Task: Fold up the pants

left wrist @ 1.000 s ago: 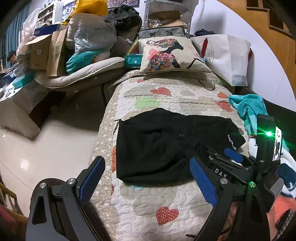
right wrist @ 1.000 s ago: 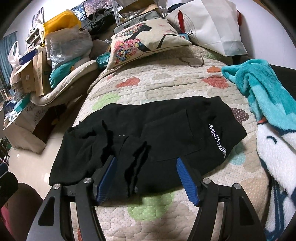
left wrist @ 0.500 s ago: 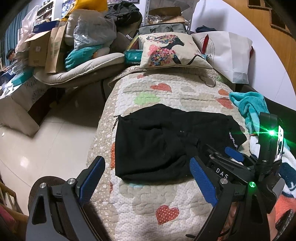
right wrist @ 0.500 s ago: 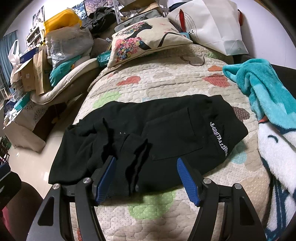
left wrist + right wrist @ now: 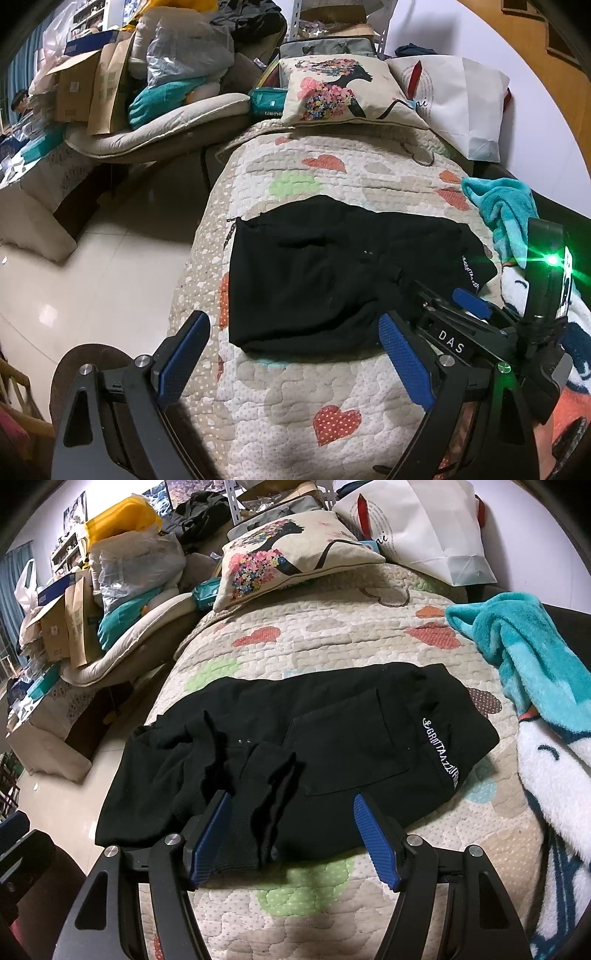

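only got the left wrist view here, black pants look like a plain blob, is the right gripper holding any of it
Observer: No. The right gripper is open; a bunched black cuff lies between its fingers, ungripped.
Operator: which end has the waistband
Observer: The right end of the pants: white lettering runs along it, with a pocket beside it.
Operator: is the left gripper visible from there
Observer: Barely. Only a dark shape at the frame's left edge.

Left black two-finger gripper with blue ribbed pads (image 5: 291, 365) angled downward, jaws wide apart, nothing between; right black blue-padded gripper (image 5: 291, 834) angled downward too, jaws parted, pads clear of any grip.
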The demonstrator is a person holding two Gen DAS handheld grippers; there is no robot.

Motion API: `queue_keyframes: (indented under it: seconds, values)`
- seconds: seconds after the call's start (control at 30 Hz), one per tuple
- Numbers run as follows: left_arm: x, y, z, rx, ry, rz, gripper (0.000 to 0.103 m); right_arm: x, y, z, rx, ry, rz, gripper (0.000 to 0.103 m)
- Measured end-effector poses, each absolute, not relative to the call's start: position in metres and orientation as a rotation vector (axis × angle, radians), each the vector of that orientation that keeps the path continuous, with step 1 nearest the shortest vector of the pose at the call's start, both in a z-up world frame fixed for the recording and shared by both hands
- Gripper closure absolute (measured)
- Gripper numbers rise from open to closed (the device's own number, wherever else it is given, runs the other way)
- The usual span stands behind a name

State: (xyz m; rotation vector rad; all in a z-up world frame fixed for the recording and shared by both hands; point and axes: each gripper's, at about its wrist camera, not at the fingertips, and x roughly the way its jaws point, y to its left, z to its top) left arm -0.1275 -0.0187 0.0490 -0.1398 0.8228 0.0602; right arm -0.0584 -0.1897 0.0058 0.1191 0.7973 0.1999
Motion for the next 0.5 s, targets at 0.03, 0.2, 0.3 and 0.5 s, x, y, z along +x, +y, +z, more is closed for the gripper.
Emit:
queue_keyframes:
  seconds: [0.03, 0.2, 0.3, 0.5]
  values:
    - [-0.1272, -0.0181, 0.0484, -0.142, 0.825, 0.061, 0.011, -0.0583, -0.1897, 0.0054, 0.120, 0.798, 0.200, 0.029]
    - [-0.1246, -0.0156, 0.0446, -0.150, 0.844, 0.059, 0.011, -0.0569, -0.1911, 0.0049, 0.123, 0.803, 0.200, 0.029]
    - [-0.1235, -0.0151, 0.0426, -0.153, 0.852, 0.059, 0.011, -0.0563, -0.1917, 0.0047, 0.124, 0.803, 0.201, 0.029]
    - [-0.1194, -0.0136, 0.0388, -0.158, 0.863, 0.059, 0.011, -0.0556, -0.1931, 0.0038, 0.136, 0.807, 0.201, 0.028]
